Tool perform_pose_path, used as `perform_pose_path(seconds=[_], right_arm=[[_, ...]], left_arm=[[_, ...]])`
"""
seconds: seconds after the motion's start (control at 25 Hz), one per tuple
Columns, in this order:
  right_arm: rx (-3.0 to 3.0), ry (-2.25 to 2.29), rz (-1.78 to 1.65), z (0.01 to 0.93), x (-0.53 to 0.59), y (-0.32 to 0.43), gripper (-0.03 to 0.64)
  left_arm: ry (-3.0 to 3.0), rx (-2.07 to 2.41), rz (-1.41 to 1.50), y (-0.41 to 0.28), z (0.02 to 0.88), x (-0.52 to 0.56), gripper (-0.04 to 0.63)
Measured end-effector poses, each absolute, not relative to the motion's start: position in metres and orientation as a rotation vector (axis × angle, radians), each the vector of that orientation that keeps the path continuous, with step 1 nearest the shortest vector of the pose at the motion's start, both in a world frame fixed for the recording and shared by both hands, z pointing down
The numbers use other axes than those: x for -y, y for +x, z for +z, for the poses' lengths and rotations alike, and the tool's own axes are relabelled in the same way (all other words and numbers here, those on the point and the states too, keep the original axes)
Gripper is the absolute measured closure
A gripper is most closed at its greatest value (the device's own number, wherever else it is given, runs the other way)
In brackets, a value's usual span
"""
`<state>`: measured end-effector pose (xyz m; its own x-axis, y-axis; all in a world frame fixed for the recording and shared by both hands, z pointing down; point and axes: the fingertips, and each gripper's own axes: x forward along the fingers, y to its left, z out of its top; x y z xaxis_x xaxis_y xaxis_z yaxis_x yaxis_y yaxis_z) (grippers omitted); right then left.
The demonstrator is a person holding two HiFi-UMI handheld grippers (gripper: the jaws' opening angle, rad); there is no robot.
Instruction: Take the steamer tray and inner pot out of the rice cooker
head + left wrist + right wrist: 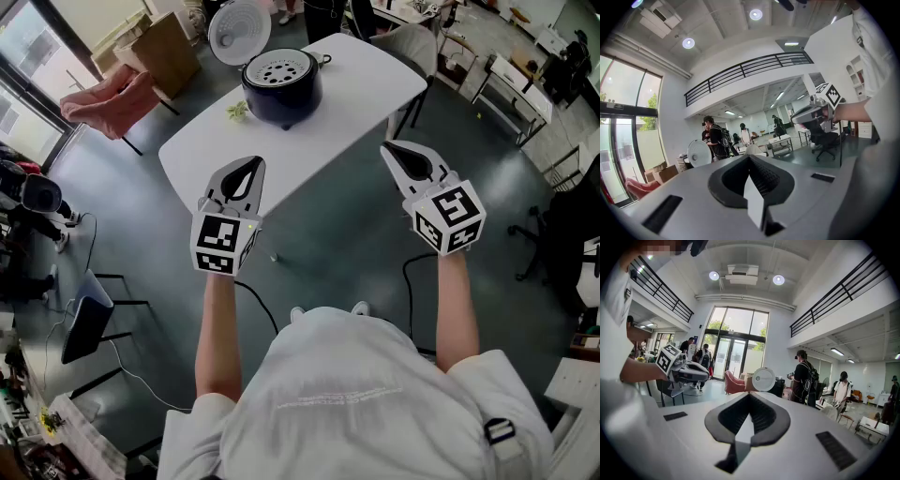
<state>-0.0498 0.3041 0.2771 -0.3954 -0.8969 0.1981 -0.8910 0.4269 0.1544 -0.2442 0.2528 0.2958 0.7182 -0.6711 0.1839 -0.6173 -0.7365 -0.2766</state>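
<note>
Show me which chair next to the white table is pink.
The soft pink armchair off the white table's left end in the head view. The other, a pale grey chair, stands at the table's right end.

Grippers: 2, left gripper (251,167), right gripper (389,148).
Marker cubes: 2, one per gripper (223,242) (450,217).
Rice cooker (281,96): 1, dark body.
Lid (239,30): 1, white, raised.
Steamer tray (281,67): 1, perforated, seated in cooker.
Table (375,84): 1, white.
Green item (236,111) on table: 1, kind unclear.
Pink armchair (108,101): 1.
Cardboard box (159,47): 1.
Round ceiling lights, right gripper view: 2 (714,275) (778,280).
Standing persons, left gripper view: at least 3 (712,138) (744,133) (777,124).
</note>
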Motion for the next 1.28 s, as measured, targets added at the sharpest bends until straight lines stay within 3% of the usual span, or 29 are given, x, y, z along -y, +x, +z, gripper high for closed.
perform_pose_path(seconds=[0.72,1.28], right_arm=[[2.585,1.526,0.016,0.264,-0.309,-0.026,0.592],[2.544,1.459,0.010,0.286,-0.328,0.047,0.591]], left_arm=[[-2.714,-1.081,-0.412,-0.220,0.289,-0.265,0.580],[-2.746,-1.194,-0.400,-0.157,0.300,-0.301,0.580]])
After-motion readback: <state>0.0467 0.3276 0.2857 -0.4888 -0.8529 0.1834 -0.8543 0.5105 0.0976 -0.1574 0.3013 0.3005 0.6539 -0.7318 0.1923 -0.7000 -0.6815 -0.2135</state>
